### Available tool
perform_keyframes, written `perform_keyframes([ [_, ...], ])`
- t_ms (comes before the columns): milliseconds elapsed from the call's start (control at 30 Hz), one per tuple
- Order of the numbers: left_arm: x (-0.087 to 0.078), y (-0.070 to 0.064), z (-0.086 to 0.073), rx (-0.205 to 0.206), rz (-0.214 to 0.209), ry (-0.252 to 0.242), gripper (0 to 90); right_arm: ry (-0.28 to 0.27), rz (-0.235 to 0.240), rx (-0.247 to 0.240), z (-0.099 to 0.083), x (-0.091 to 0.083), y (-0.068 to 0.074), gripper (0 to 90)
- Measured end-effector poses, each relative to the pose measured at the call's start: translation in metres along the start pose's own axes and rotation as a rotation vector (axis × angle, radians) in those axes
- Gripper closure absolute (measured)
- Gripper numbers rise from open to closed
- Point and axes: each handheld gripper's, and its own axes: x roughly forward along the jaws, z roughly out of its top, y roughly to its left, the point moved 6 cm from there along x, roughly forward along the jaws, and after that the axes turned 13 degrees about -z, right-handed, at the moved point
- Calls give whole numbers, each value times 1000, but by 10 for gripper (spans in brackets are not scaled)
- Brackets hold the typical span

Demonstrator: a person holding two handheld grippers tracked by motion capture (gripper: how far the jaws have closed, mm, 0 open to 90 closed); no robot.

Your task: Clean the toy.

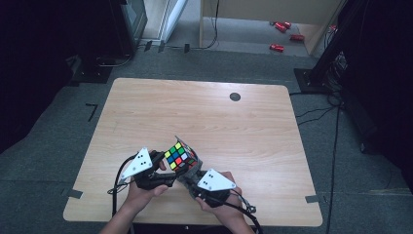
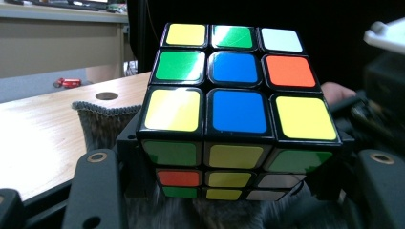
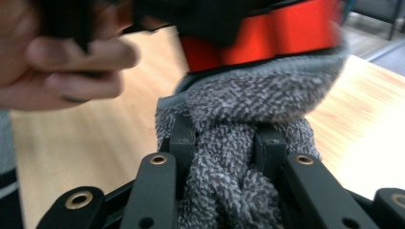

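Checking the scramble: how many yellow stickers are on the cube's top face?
3 on the top face of the cube in the left gripper view: far-left corner, near-left corner, near-right corner. Other faces carry yellow too, and some faces are hidden.

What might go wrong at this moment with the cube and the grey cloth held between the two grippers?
The puzzle cube is held above the table, tilted; if the left gripper loosens, it may drop. The right gripper is shut on a bunched fold of the grey cloth, so a pull may slide the cloth off the cube rather than rub it. Both grippers work close together, so their jaws may collide.
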Motion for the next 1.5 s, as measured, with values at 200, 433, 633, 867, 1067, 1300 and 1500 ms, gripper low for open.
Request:
perform_keyframes([
  [200, 4, -1, -2, 5, -1, 10, 342, -32, -68, 100, 4, -7, -27, 683],
  [433, 4, 0, -3, -13, 8, 17, 342, 10, 38, 5, -3, 3, 12, 680],
  [633, 3, 0, -3, -14, 4, 20, 342, -15, -22, 100, 2, -3, -15, 681],
  [867, 5, 0, -4, -20, 2, 22, 342, 2, 29, 53, -3, 2, 7, 683],
  [1067, 1, 2, -3, -31, 2, 16, 342, -9, 28, 2, -1, 2, 12, 683],
  [1300, 2, 4, -4, -41, 3, 24, 342, -25, -27, 112, 0, -1, -8, 685],
  [1500, 1, 5, -4, -47, 3, 23, 343, -19, 39, -50, -2, 2, 25, 678],
])
